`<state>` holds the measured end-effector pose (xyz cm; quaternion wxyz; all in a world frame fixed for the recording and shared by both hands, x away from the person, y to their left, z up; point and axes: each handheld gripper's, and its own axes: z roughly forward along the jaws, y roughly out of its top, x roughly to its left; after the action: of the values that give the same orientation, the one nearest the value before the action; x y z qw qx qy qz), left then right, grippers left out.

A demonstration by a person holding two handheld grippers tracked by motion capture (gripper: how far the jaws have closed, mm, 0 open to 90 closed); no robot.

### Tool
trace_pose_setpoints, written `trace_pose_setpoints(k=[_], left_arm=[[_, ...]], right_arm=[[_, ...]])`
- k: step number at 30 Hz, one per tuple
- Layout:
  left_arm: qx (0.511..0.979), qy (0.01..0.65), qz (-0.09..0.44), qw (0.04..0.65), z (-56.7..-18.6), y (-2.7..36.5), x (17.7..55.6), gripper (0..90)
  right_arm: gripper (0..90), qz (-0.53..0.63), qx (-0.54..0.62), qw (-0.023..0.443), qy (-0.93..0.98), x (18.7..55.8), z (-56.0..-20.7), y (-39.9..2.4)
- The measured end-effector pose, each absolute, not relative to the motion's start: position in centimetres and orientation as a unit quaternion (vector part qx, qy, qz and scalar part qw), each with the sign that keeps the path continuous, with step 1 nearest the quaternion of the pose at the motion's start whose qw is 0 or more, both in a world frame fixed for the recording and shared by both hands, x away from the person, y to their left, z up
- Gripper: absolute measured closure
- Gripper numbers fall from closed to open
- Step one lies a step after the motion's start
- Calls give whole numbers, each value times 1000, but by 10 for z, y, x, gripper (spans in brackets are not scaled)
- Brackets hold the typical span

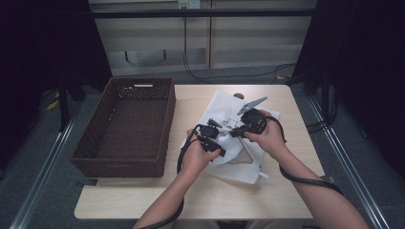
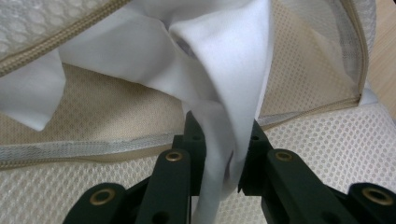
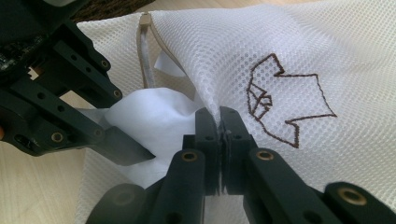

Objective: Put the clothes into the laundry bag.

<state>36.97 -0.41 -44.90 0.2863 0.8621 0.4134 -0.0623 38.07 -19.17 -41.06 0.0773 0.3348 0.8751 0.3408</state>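
Lying on pale wooden table [image 1: 143, 195], right of brown wicker basket [image 1: 124, 129], at table's middle: white mesh laundry bag [image 3: 299, 60] with beige zipper [image 2: 60, 46] open. Pushed into its mouth, white cloth [image 2: 233, 56]. Clamped on that cloth, left gripper [image 2: 223, 140]. Pinched tight on bag's mesh edge beside brown stitched emblem [image 3: 285, 100], right gripper [image 3: 220, 122].
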Motion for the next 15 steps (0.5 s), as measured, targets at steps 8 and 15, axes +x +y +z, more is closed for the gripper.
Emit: trace_pose_setpoints(k=[8, 15], left_arm=[[861, 417, -57, 285, -449, -4, 371, 776], [860, 419, -53, 288, -448, -3, 372, 776]], right_arm=[[881, 340, 335, 77, 876, 381, -411, -190], [881, 338, 335, 82, 875, 380, -410, -190]])
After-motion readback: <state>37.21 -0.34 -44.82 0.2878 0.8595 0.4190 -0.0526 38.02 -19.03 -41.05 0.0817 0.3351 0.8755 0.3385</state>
